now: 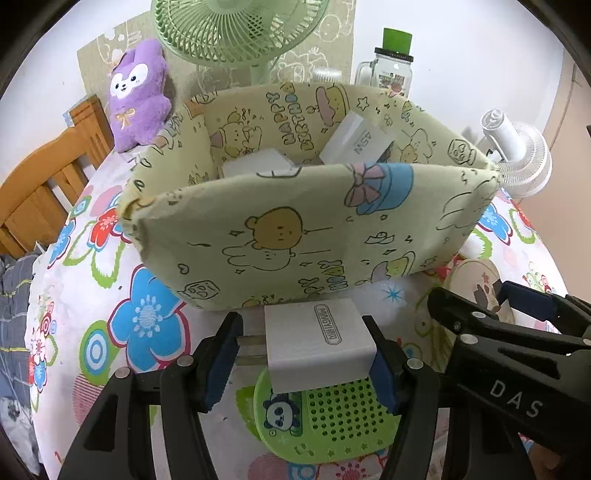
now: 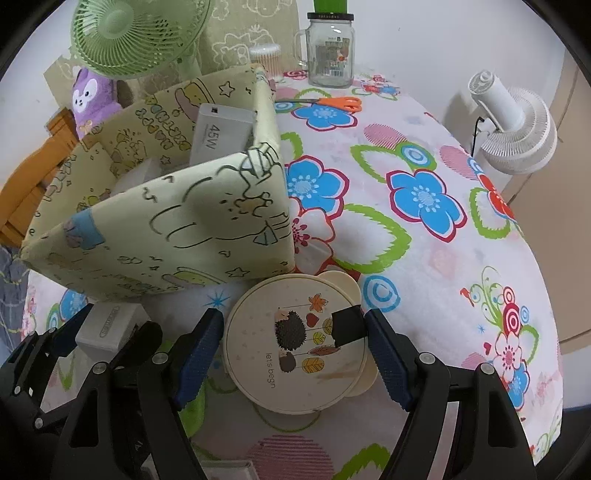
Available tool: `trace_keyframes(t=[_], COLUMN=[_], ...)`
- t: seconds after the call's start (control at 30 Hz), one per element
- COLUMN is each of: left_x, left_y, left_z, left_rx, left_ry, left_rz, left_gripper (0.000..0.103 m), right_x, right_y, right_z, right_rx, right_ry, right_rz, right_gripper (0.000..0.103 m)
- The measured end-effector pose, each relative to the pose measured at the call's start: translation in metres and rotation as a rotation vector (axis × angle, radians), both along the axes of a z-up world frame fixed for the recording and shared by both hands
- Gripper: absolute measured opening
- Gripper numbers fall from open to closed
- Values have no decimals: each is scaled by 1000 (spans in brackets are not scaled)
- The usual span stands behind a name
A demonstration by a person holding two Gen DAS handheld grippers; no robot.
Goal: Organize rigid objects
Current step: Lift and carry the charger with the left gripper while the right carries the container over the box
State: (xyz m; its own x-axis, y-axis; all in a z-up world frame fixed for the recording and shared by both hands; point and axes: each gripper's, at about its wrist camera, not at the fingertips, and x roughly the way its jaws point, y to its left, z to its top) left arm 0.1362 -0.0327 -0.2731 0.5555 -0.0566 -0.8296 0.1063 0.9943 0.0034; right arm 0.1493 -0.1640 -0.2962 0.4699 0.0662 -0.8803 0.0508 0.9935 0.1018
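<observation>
My left gripper is shut on a white plug charger, held just in front of the pale green cartoon-print fabric box. The box holds a white 45W charger and another white block. A green perforated panda item lies below the charger. My right gripper is shut on a round cream hedgehog-print mirror, beside the box's right corner. The left gripper also shows in the right wrist view, with the charger between its fingers.
The flowered tablecloth covers a round table. Behind the box stand a green fan, a purple plush, a glass jar, orange scissors and a white fan. A wooden chair stands at left.
</observation>
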Motion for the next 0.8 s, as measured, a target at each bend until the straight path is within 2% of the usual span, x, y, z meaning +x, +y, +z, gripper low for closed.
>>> trace_keyframes(t=[0.8], left_x=[-29], left_y=[9], left_z=[55], left_rx=[-29], left_ry=[-72], left_rz=[-8], left_gripper=[66], right_x=[-38], right_y=[11], right_z=[61], right_rx=[-5], right_ry=[-97], right_rz=[-14], right_gripper=[80])
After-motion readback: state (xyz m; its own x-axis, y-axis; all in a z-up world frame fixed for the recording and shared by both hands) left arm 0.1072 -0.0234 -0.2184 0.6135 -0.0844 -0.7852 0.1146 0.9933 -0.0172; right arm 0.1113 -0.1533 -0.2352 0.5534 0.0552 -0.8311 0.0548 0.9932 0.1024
